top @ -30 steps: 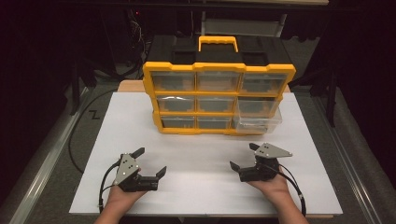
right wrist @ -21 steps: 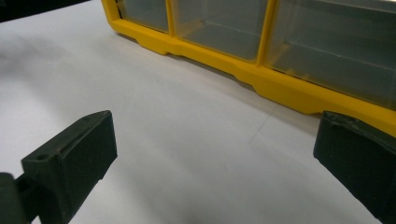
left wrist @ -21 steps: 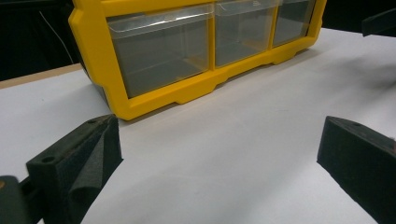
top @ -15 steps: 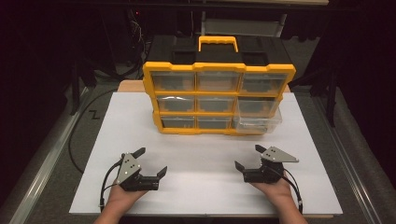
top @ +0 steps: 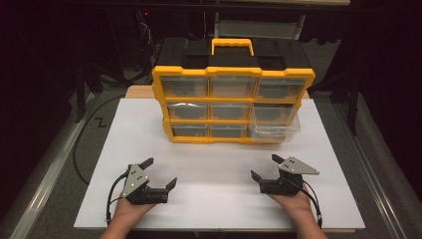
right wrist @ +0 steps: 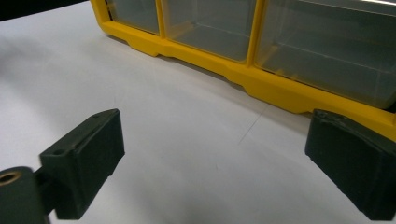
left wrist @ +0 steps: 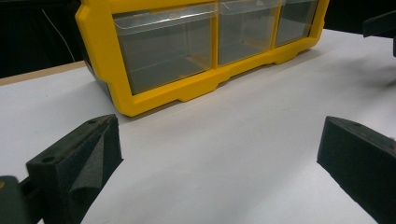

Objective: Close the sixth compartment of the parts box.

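A yellow organizer (top: 233, 104) with nine clear drawers stands upright at the far middle of a white desk (top: 149, 139), its black case and yellow handle (top: 232, 46) behind. The lower right drawer (top: 274, 127) sits pulled partway out, past the frame. Near the desk's front edge, a person holds the left tool (top: 160, 172) and the right tool (top: 263, 167) low over the sheet, well apart from each other and from the organizer. Both tools stand with jaws spread wide and nothing between them.

The step in hand looks like a reach toward the drawers, most likely the one already out. To do it well, the right tool should go straight ahead and come in level with the drawer front, with the jaws turned to pinch its clear lip rather than the yellow frame. The left tool could steady the organizer by its frame so the case does not slide or tip on the smooth sheet as the drawer moves. Clear plastic is thin and slick, so a slow, square closing suits it.

No brand, label or writing can be read on the organizer, the drawers or the tools.
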Demonstrator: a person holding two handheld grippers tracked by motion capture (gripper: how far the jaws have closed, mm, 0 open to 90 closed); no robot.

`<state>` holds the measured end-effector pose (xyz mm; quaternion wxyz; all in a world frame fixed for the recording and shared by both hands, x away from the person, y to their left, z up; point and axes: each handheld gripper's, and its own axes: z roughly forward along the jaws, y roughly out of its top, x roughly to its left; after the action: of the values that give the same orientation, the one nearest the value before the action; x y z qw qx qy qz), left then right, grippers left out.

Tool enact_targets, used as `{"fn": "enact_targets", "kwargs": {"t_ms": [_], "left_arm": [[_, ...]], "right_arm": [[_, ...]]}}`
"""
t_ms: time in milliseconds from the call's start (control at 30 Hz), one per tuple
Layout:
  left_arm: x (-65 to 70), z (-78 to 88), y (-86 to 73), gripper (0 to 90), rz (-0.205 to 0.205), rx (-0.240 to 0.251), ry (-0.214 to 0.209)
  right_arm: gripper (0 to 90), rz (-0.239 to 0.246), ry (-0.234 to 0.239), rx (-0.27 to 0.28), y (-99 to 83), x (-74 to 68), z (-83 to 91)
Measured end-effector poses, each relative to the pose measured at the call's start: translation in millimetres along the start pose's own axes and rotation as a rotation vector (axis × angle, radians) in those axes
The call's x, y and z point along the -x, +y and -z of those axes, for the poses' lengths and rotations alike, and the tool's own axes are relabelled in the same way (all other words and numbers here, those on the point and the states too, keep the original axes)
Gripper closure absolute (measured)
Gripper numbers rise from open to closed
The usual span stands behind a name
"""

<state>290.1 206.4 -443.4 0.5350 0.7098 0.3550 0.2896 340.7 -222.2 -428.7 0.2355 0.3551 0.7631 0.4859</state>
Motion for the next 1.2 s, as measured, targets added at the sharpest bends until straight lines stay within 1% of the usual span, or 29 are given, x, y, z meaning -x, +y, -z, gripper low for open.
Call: {"fn": "enact_targets", "kwargs": {"t_ms": [133,267,500,600,700,933,967,1067,1200], "left_arm": [[-0.8,0.5,0.0,0.6,-0.002,0.0,0.0],[-1.9,-0.2,-0.5,0.6,0.002,-0.002,0.002],[-1.3,0.4,-0.2,0.6,0.0,-0.001,0.001],[-0.6,1.1,0.2,0.6,0.001,0.001,0.0],[-0.1,1.0,0.5,0.6,0.0,0.001,0.0],[1.4,1.4,1.1,0.6,0.001,0.005,0.002],[1.8,1.6,1.2,0.6,0.001,0.005,0.002],[2.2,2.2,1.3,0.5,-0.003,0.005,0.005],[2.3,2.5,0.9,0.6,-0.007,0.003,0.004]], "right_arm": [[16.8,-0.004,-0.004,0.011,-0.3,1.3,1.7],[22.9,-0.015,0.008,0.021,-0.4,2.8,3.0],[35.2,-0.008,0.002,0.027,-1.0,2.3,4.6],[42.4,0.0,-0.001,0.03,-1.6,2.1,5.5],[49.1,-0.005,-0.006,0.033,-2.3,2.7,6.6],[70.9,-0.01,-0.024,0.037,-3.7,6.8,12.3],[75.3,-0.015,-0.026,0.036,-3.7,7.3,13.2],[89.0,-0.011,-0.033,0.041,-3.4,9.2,15.7],[90.0,-0.002,-0.038,0.041,-2.0,11.0,16.8]]}}
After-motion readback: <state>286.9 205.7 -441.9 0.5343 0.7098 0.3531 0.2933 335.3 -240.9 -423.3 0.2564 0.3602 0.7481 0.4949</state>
